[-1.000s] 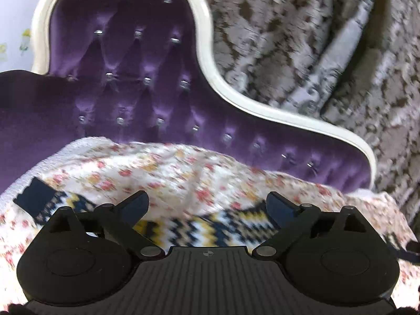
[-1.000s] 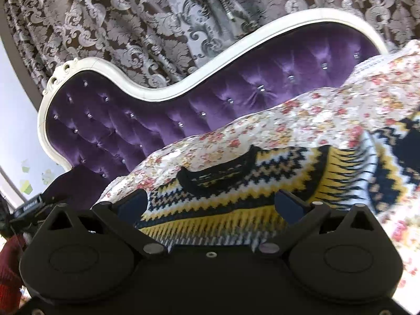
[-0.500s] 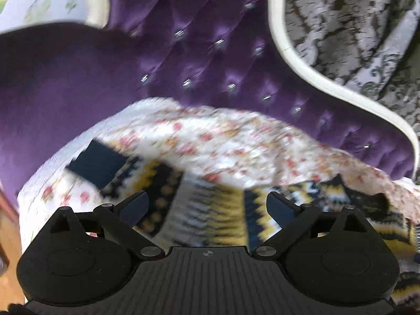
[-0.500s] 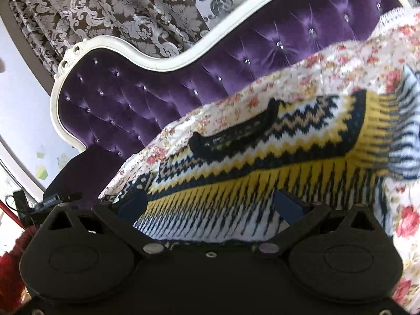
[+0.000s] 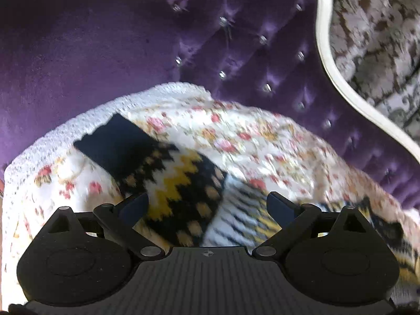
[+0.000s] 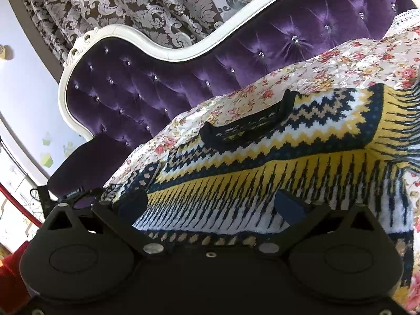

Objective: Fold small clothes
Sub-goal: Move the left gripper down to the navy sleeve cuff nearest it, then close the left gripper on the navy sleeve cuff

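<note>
A small knitted sweater (image 6: 262, 168) with navy, yellow and white zigzag bands lies flat on a floral cloth (image 6: 341, 60) that covers the sofa seat. Its navy collar (image 6: 249, 131) faces the sofa back. In the left wrist view one sleeve (image 5: 168, 178) stretches out to the left and ends in a navy cuff (image 5: 115, 139). My left gripper (image 5: 207, 204) hovers open just above that sleeve. My right gripper (image 6: 211, 204) is open too, low over the sweater's lower body near the hem, with nothing between its fingers.
The purple tufted sofa back (image 6: 162, 89) with a white frame (image 6: 126, 31) rises behind the cloth. The purple armrest (image 5: 73, 47) stands close to the cuff. Patterned curtains (image 6: 157, 2) hang behind. A white lace edge (image 5: 78, 120) marks the cloth's rim.
The left gripper has swung left and closer, so the sleeve and cuff now fill its view. The right gripper has dropped nearer the sweater body. Both stay open.
</note>
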Motion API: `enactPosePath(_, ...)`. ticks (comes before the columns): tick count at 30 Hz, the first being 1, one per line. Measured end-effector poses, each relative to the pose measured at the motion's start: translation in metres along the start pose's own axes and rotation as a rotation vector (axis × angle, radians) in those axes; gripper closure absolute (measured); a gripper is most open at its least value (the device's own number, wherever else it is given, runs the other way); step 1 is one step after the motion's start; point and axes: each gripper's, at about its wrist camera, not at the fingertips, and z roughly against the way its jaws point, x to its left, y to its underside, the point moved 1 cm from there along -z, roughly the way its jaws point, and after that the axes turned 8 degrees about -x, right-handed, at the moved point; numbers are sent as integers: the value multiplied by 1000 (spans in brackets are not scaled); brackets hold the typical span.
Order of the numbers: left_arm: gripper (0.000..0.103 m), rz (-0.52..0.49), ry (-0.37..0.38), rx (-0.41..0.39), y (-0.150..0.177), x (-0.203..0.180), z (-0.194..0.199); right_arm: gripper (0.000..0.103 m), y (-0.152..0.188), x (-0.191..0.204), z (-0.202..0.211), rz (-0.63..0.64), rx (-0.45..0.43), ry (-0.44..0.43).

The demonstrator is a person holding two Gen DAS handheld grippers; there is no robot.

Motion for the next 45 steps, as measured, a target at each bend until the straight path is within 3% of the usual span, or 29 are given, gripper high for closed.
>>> enactPosePath(7,8,29,1,8,-13,9,-18,0,4,1,-3,8,9,-4)
enactPosePath(9,25,21,-45,6,-15,6,-19,0,4,1,-3,11,9,-6)
enactPosePath(10,47,12,-83,4,-16,5,-20,0,4,1,-3,12,10,-5)
enactPosePath(11,75,1,-110,5,-17,5,-20,0,4,1,-4,12,10,-6)
enactPosePath(13,103,7,-99,7,-17,9,-19,0,4,1,-3,9,9,-7)
enactPosePath(21,103,4,-74,-71,-25,-5,6,0,-1,2,2,10,-13,-22)
enactPosePath(23,98,26,-51,-83,-28,-6,12,0,-1,3,3,9,-14,-23)
enactPosePath(24,90,36,-51,-75,-29,-4,12,0,-1,3,4,9,-15,-23)
enactPosePath(26,26,53,-64,-56,-27,2,12,0,-2,3,5,10,-18,-23)
enactPosePath(27,18,62,-53,-56,-25,5,12,0,-2,3,5,11,-18,-22)
enactPosePath(33,17,166,-50,-35,-9,28,11,0,0,3,2,15,-8,-19)
enactPosePath(42,19,186,-41,-44,-12,32,-11,0,6,4,-4,23,15,-21)
enactPosePath(43,30,184,-46,-47,-13,31,-13,0,7,4,-5,22,18,-20)
enactPosePath(44,76,182,-48,-51,-14,30,-15,0,7,3,-5,22,19,-19)
enactPosePath(45,102,183,-56,-46,-14,29,-17,0,7,3,-5,21,20,-19)
